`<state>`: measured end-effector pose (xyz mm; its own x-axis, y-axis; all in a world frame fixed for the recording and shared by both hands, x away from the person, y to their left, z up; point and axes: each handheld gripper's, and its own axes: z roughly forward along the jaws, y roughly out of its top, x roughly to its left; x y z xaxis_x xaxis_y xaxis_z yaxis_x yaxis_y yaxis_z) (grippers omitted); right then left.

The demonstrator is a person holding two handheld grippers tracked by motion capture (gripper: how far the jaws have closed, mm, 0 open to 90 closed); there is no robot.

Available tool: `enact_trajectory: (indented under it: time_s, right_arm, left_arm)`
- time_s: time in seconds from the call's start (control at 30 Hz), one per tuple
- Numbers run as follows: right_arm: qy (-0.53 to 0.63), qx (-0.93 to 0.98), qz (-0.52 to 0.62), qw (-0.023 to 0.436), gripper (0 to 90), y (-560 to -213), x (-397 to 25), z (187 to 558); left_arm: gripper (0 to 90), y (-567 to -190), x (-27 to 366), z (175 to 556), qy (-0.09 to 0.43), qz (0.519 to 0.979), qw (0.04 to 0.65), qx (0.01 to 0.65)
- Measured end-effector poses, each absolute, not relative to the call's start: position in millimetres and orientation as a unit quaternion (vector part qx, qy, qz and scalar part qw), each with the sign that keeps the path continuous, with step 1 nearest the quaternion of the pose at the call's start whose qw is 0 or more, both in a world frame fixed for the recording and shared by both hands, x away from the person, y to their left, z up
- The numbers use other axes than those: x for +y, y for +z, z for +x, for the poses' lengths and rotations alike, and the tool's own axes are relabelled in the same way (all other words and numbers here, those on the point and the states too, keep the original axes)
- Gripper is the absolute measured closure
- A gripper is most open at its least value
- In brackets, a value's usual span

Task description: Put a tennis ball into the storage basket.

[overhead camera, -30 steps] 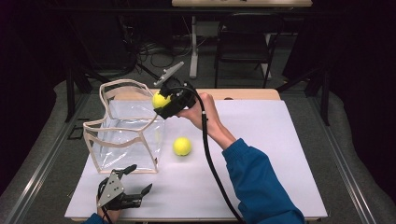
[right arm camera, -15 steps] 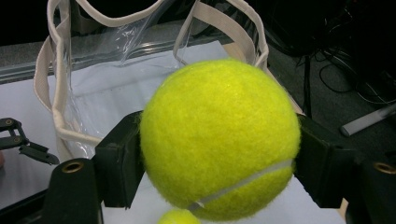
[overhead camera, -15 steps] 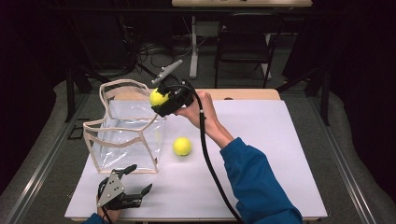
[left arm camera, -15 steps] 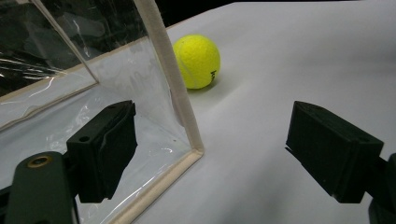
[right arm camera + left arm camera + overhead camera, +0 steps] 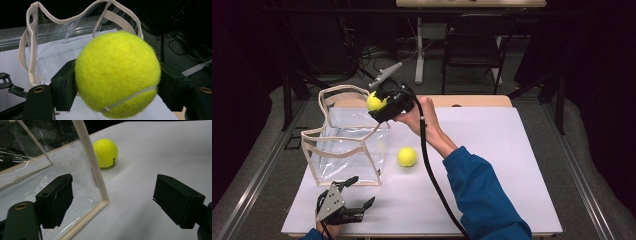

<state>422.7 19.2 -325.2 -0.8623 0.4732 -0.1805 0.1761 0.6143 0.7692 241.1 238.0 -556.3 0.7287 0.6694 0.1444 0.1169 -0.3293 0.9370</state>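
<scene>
Tennis ball (image 5: pixel 374 101) sits clamped between the jaws of the right gripper (image 5: pixel 382 106), held above the rim of a clear tote bag (image 5: pixel 347 145) at 11 o'clock on the white table (image 5: pixel 492 165). Left gripper (image 5: pixel 354 196) rests at 7 o'clock, jaws spread wide and holding nothing. Ball number 2 (image 5: pixel 407 156) lies just beside the bag.

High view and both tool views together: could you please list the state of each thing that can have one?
Right tool: shut on the held ball, raised over the bag's top edge.
Held ball: clamped between the jaws, off the table.
Left tool: open, holding nothing, near the bag's front corner.
Bag: clear, standing upright, mouth open.
Loose ball: resting on the table, beside the bag, untouched.
</scene>
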Motion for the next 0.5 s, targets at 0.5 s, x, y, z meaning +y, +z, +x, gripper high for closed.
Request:
enact_trajectory:
  time_s: [0.5]
  right_arm:
    - [0.405,0.877,0.176,0.191,25.8,-327,34,421]
  left_arm:
    - [16.0,-556,238,241,0.266,0.770,0.521,0.255]
